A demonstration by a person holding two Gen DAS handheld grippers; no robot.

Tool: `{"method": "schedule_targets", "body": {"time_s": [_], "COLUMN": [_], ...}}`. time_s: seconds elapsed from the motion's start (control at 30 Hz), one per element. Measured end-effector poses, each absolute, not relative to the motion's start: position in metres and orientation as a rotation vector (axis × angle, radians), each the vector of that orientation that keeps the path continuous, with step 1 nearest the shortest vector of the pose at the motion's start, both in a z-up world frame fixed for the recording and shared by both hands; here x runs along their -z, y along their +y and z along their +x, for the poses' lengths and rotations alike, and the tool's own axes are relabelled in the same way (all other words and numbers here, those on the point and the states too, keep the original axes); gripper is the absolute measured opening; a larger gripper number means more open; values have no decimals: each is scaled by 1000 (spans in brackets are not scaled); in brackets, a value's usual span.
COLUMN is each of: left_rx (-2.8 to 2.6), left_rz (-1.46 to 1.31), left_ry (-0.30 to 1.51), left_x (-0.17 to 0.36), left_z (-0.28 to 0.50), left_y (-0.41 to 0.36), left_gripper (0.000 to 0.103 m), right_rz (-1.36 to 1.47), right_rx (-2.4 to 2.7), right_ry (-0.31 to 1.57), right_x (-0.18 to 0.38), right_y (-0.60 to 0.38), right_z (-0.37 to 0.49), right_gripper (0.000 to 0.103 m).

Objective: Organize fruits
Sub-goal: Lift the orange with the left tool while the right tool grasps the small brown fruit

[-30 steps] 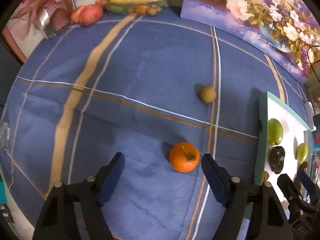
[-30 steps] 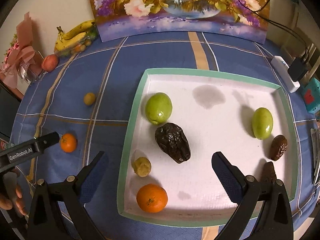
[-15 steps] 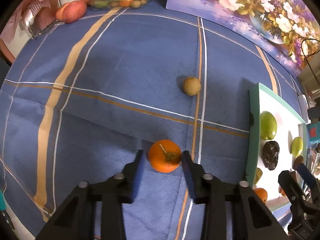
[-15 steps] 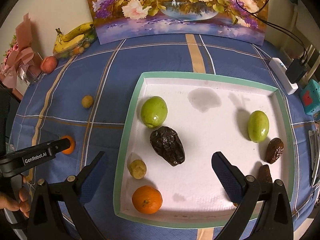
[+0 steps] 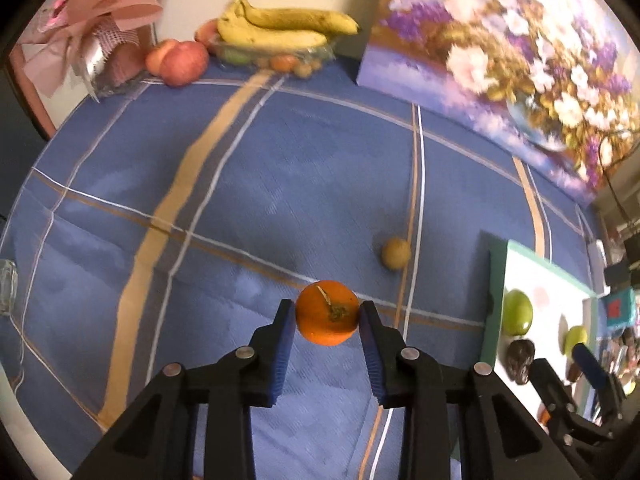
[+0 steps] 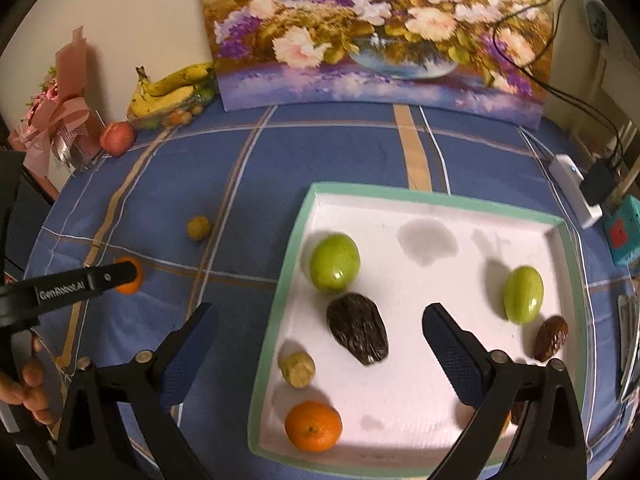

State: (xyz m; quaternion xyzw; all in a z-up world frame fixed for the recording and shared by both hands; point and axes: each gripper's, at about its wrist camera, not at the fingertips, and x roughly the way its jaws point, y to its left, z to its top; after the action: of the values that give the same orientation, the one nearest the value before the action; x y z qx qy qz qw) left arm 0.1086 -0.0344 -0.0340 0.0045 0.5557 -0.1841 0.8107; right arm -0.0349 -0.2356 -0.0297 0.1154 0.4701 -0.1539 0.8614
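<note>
My left gripper (image 5: 327, 316) is shut on an orange (image 5: 327, 312) and holds it just above the blue cloth; it also shows in the right wrist view (image 6: 130, 276). A small yellow-brown fruit (image 5: 395, 254) lies on the cloth beyond it. My right gripper (image 6: 320, 340) is open and empty over the green-rimmed white tray (image 6: 400, 194). The tray holds two green fruits (image 6: 335, 262) (image 6: 523, 294), a dark wrinkled fruit (image 6: 358, 328), a second orange (image 6: 313, 426), a small yellowish fruit (image 6: 298, 368) and brown dates (image 6: 552, 338).
Bananas (image 5: 280, 26) on a clear dish, red apples (image 5: 180, 62) and a pink gift bundle (image 5: 88, 44) stand at the table's back left. A flower painting (image 6: 380, 32) leans on the wall. A power strip (image 6: 576, 190) and a teal box (image 6: 624, 236) lie right of the tray.
My left gripper closed on the orange and lifted it off the cloth, tilting the view up. My right gripper drifted a little left over the tray and stayed open.
</note>
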Motion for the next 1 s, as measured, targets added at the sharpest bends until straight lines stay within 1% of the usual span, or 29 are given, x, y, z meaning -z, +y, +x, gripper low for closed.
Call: {"method": "schedule_targets", "body": {"time_s": [0.07,0.13,0.3,0.37,0.4,0.83,0.87,0.9,0.93,1.0], "left_rx": [385,376,376,377,375,367,364,362,362,362], "left_rz": [-4,-14,-69,-88,-92,-177,-181,-192,-198,-216], "left_ry": [1178,1178,1207,1211,1210,1232,1232,1232,1233,1233], "left_x": [30,31,41,43,43,53,53,54,54,55], "left_z": [111,116,128,132,134,159,160,162,163,166], "left_y": [-27,-27,-21,-18,-17,-4,-2,1,2,6], "left_gripper": [35,35,35,35,35,35,35,35,35,35], "right_rz": [225,215,181,179,179,145,161,167,170,167], "right_rx": [318,311,266,254,251,164,148,142,140,134], "right_ry": [976,970,1019,1040,1045,1075,1080,1084,1088,1104], "right_x": [30,30,45,51,54,52,52,52,52,54], "right_y": [-234,-233,-226,-225,-224,-195,-192,-190,-187,-180], "right_z": [-29,-25,-8,-2,1,60,67,72,77,88], "right_gripper": [93,86,84,75,69,61,59,52,48,47]}}
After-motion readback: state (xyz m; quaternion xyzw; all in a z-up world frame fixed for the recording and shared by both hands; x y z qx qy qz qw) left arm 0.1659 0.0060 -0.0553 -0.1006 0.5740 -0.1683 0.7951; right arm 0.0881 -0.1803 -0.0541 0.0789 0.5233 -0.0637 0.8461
